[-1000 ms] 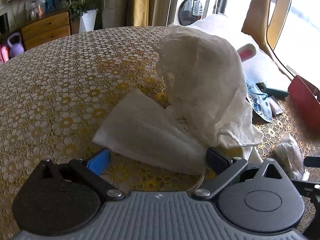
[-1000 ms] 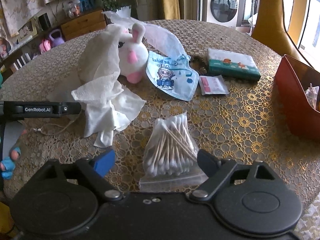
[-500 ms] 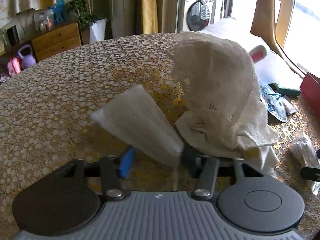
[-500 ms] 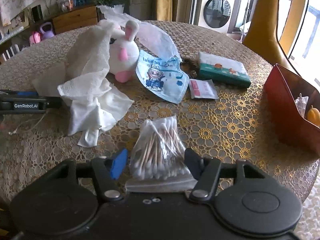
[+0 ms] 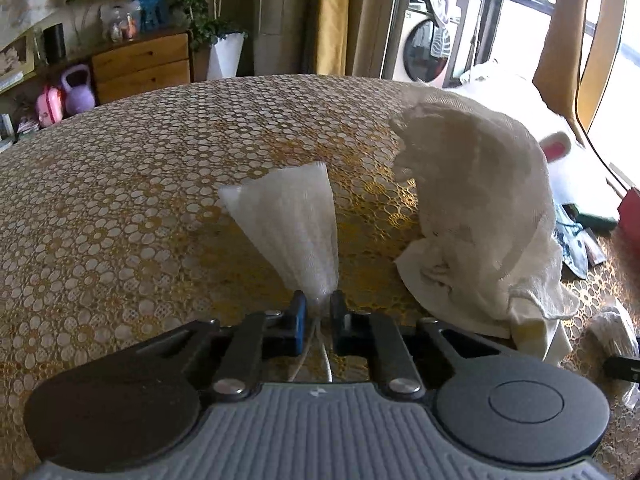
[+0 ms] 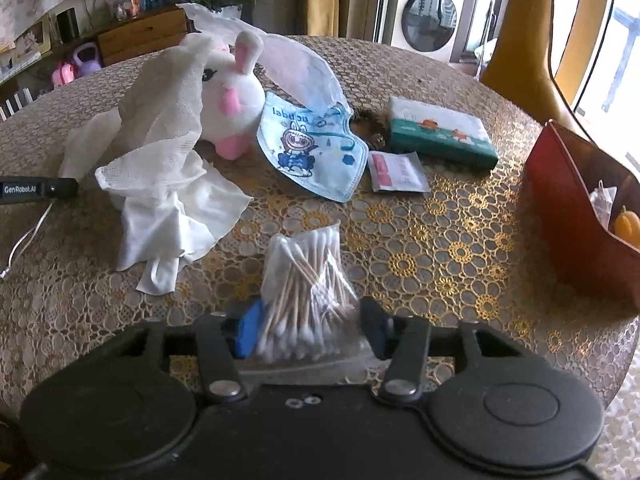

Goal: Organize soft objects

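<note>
change since a second ago: both grippers, then wide open, have closed in. left gripper: clamped on the near end of the white face mask, which fans out ahead of the jaws over the lace tablecloth; its ear loops trail back between the fingers. right gripper: fingers drawn in against both sides of the bag of cotton swabs; whether they truly grip it cannot be told. gauze cloth: heaped, draped over the plush bunny. child's printed mask: flat, just beside the bunny. tissue pack and small sachet: further right. red bin: at the table's right edge, well apart from both grippers.
</note>
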Action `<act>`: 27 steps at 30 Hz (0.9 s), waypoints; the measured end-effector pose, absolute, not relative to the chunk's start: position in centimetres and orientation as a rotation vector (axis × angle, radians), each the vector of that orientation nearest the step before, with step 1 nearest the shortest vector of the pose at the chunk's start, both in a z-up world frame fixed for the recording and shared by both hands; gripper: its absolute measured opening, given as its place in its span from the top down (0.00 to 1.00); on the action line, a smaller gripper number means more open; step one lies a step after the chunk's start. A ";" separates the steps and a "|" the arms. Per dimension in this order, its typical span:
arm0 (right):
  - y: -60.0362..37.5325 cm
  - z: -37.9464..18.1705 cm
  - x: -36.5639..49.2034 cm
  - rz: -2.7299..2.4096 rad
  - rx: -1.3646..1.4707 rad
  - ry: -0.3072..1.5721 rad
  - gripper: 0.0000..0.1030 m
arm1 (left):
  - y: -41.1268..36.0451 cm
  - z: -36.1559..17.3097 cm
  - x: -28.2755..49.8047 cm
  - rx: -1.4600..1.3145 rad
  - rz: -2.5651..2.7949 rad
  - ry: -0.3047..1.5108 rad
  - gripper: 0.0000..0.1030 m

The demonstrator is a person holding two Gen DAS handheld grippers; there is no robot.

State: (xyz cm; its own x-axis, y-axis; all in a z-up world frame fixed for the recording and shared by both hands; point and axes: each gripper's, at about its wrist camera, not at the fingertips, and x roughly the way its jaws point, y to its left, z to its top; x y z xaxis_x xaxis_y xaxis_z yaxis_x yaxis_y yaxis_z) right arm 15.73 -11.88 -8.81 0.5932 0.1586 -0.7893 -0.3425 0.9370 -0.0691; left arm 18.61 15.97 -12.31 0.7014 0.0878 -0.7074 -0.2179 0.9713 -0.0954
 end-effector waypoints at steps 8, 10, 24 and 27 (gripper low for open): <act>-13.6 -6.9 15.3 0.268 -0.120 0.838 0.65 | 17.1 -9.9 17.1 -0.202 0.174 0.737 0.90; -14.0 -6.2 15.1 0.273 -0.089 0.827 0.65 | 17.3 -9.1 16.7 -0.213 0.173 0.723 0.90; -16.6 -1.2 12.0 0.339 0.028 0.726 0.65 | 15.5 -3.4 14.6 -0.218 0.113 0.625 0.91; -17.4 -0.4 11.5 0.344 0.047 0.708 0.65 | 14.2 -2.2 14.1 -0.215 0.082 0.612 0.91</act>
